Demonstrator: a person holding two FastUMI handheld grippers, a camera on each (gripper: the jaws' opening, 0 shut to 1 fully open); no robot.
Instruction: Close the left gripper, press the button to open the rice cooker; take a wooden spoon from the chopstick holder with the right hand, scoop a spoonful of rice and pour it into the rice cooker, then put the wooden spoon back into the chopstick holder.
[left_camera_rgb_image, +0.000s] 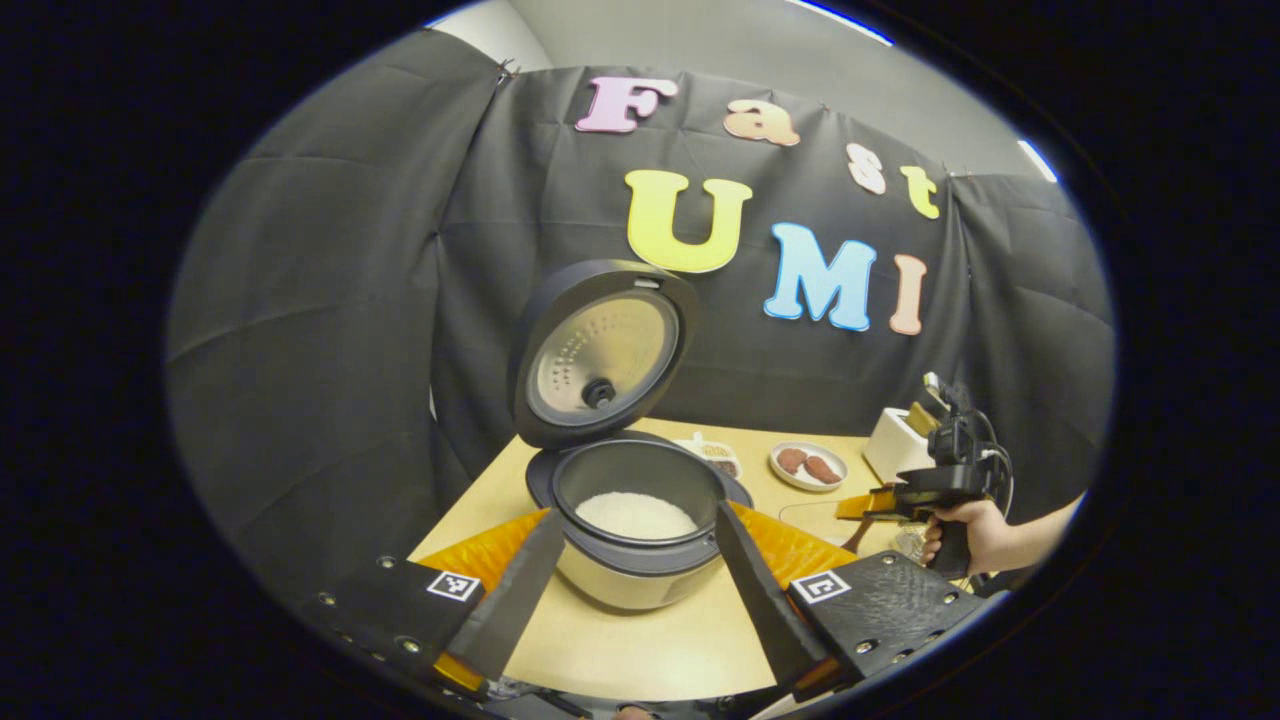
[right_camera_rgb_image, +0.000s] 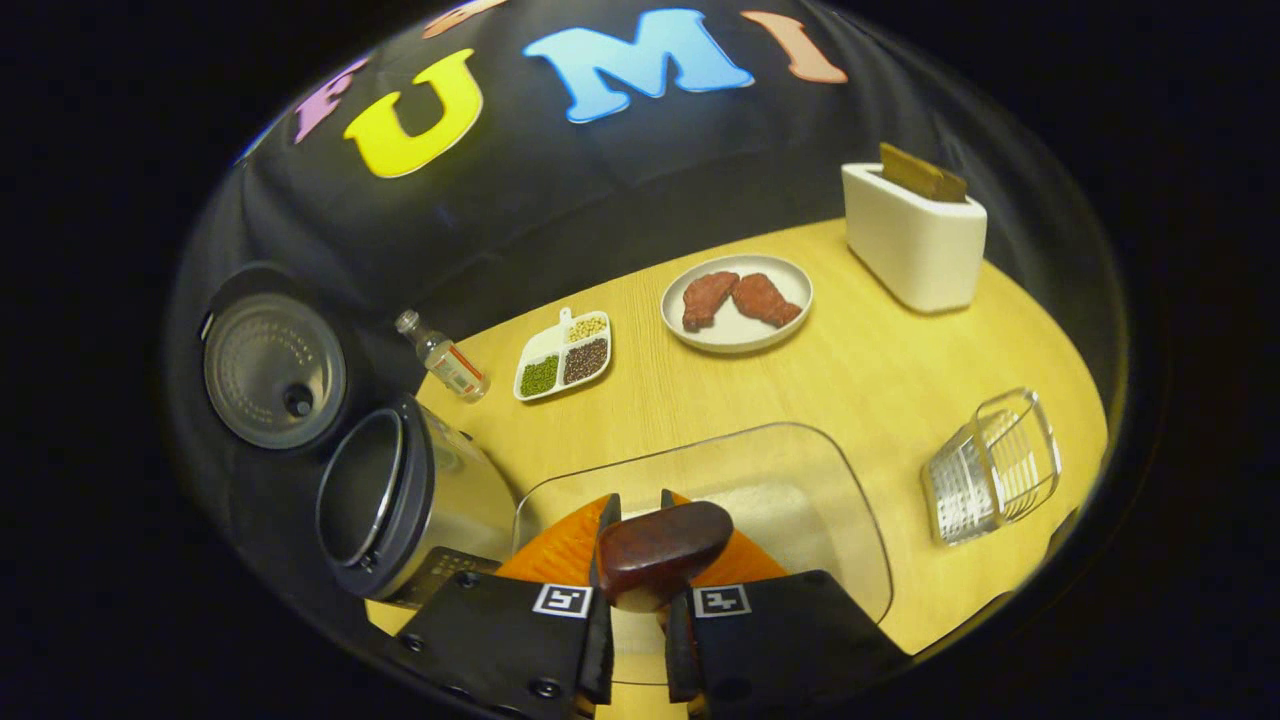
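Fingers of left gripper spread wide, held nothing, flanked rice cooker front without touching. Lid stood up open, white rice lay inside pot. Right gripper seen farther off in left gripper view, gripped by a hand at table's right edge. Right gripper view gave what the other lacked: right gripper fingers narrow, clamped on wooden spoon, dark bowl end poking up between them over clear rice container. Whether spoon carried rice: could not tell. Chopstick holder, clear and ribbed, lay tipped near right table edge, well apart from spoon. Same view added small bottle on its side beside cooker, divided tray with beans, plate with two red-brown pieces, white toaster with a slice sticking up near back-right. Cooker sat at left table edge, mouth facing up, just beside clear container. Bare table stretched between plate, container and holder. Left gripper view showed bare tabletop in front of cooker between the fingers, black cloth wall close behind lid.
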